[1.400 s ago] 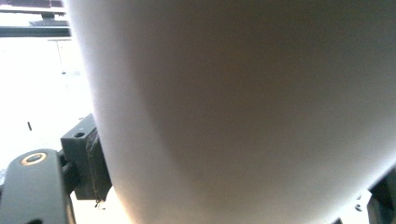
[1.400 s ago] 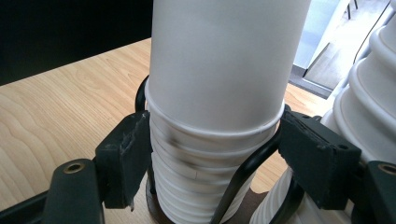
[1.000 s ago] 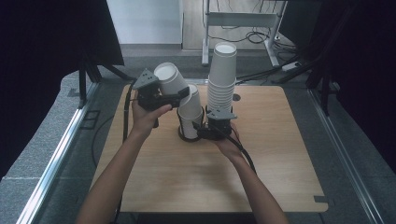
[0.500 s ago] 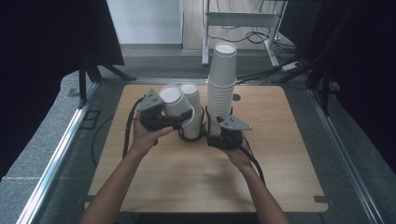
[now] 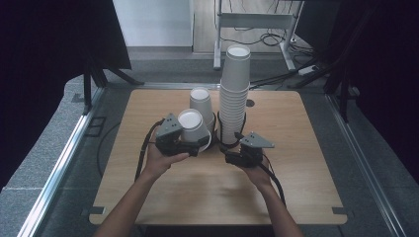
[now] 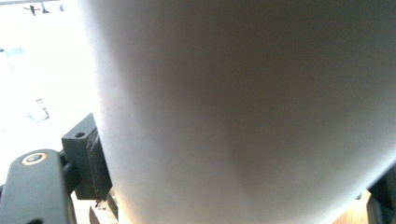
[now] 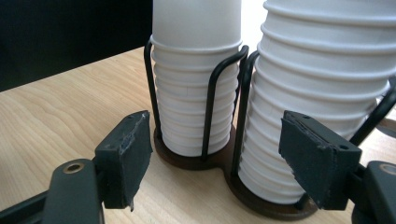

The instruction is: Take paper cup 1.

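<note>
- The landmark is a dark wire cup holder (image 7: 196,161) that stands on the far middle part of a wooden table (image 5: 301,128).
- The holder has two rings. One holds a tall stack of white paper cups (image 5: 234,94). The other holds a short stack (image 5: 201,104), just to the left of the tall one in the high view.
- The left gripper (image 5: 196,145) grips a single white paper cup (image 5: 192,129) between its jaws. In the left gripper view the cup wall (image 6: 243,112) sits right up against the camera, with a black jaw pad at its lower left edge.
- This cup is tilted, with its open mouth turned up and toward the person. It is held just in front of the holder's short stack, close to it. Whether cup and stack touch cannot be told.
- The right gripper (image 5: 232,157) is low over the table, just in front of the holder on the tall stack's side, and points at the holder's base.
- In the right gripper view its two jaws stand apart with nothing between the pads. The base and both stacks lie just beyond the jaw tips.
- Both of the person's forearms reach in from the near edge of the table.
</note>
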{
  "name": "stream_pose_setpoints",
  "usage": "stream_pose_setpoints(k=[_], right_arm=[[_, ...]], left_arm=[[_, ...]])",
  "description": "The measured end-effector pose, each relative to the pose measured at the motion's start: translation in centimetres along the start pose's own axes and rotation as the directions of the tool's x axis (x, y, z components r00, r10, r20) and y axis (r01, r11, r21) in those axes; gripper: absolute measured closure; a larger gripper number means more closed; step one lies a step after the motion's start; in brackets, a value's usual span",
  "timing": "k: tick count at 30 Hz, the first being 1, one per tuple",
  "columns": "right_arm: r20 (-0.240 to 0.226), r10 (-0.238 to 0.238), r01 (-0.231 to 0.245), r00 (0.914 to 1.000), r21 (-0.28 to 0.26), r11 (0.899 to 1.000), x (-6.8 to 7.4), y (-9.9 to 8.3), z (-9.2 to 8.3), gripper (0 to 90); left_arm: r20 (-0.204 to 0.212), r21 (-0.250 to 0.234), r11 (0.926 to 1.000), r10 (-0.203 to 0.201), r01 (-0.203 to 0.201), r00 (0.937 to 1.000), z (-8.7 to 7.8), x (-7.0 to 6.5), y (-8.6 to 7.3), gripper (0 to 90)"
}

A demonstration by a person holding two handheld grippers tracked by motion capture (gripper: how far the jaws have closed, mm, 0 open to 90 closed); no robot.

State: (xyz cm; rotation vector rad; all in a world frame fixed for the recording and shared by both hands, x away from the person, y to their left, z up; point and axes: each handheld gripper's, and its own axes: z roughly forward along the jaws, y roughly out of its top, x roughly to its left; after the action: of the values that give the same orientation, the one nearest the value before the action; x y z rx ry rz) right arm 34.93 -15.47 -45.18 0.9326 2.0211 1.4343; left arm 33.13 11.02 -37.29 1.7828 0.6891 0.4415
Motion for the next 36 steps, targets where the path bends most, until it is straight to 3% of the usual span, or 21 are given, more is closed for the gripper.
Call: stream_pose_setpoints(k=[6, 9, 14, 21, 26, 29, 36], right_arm=[[-0.004, 0.013, -0.013, 0.9999, -0.005, 1.0, 0.1, -1.1, -0.6, 25.6], [-0.002, 0.005, -0.005, 1.0, 0.017, 1.0, 0.1, -1.5, -0.6, 25.3], [-0.006, 0.02, -0.019, 0.9998, 0.034, 0.999, 0.3, -2.5, -1.0, 25.3], [-0.011, 0.021, -0.02, 0.9997, 0.048, 0.999, 0.5, -3.4, -1.6, 25.0], [-0.013, 0.026, -0.025, 0.9996, 0.038, 0.999, 0.5, -3.4, -2.2, 24.9], [-0.01, 0.028, -0.028, 0.9996, 0.026, 0.999, 0.4, -3.3, -2.5, 24.9], [-0.015, 0.038, -0.038, 0.9992, -0.017, 0.999, 0.1, -2.7, -3.9, 24.9]], left_arm=[[0.0, 0.007, 1.0, -0.003, 0.003, 1.0, -0.4, -0.8, -1.7, 14.8], [0.008, 0.008, 0.9999, -0.013, 0.013, 0.9999, -0.5, -1.0, -2.4, 14.8], [0.022, 0.04, 0.9983, -0.043, 0.042, 0.9988, -0.4, -1.6, -4.6, 14.7], [0.014, 0.075, 0.996, -0.049, 0.047, 0.9987, -0.1, -2.1, -6.4, 14.8], [-0.002, 0.107, 0.994, -0.021, 0.021, 0.9998, 0.3, -2.4, -7.1, 14.8], [-0.025, 0.144, 0.9895, 0.019, -0.015, 0.9995, 0.5, -2.7, -7.7, 14.8], [-0.021, 0.191, 0.9808, 0.044, -0.039, 0.9988, 0.9, -3.0, -8.5, 14.7]])
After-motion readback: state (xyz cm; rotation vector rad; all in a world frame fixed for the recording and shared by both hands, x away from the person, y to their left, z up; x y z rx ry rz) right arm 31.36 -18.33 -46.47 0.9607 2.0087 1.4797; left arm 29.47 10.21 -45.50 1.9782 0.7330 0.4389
